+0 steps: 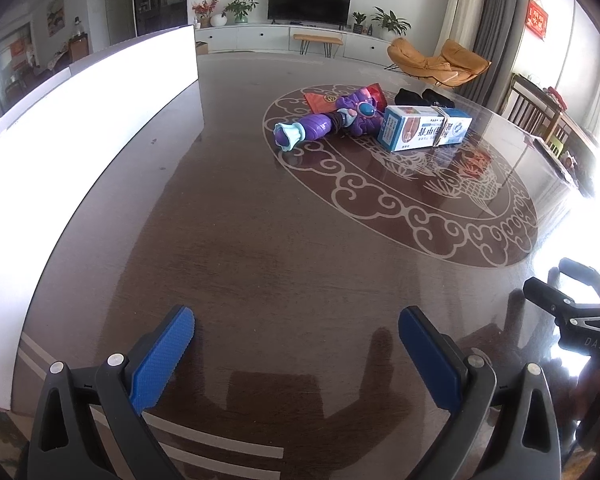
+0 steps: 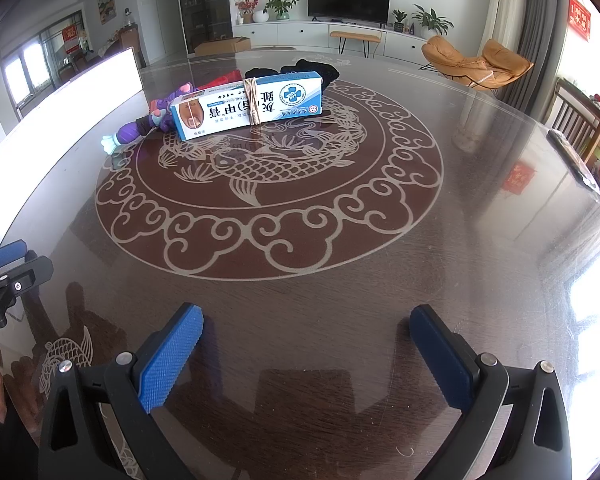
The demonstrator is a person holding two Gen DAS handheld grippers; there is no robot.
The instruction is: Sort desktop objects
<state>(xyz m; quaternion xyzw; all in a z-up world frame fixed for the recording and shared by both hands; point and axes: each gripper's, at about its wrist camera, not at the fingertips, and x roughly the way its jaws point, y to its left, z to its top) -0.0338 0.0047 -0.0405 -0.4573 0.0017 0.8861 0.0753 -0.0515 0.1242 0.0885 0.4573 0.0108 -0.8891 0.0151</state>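
On the dark wooden table, which bears a pale carp-and-cloud inlay, a white panel stands upright along the left edge. The task items are clustered at the far side of the inlay. The blue-and-white medicine box, banded with rubber bands, lies on its side. Touching it is the purple toy. Behind them lie a black cloth item and a red packet. The left gripper is released, fingers spread, holding nothing. The right gripper is likewise released and well apart from the cluster.
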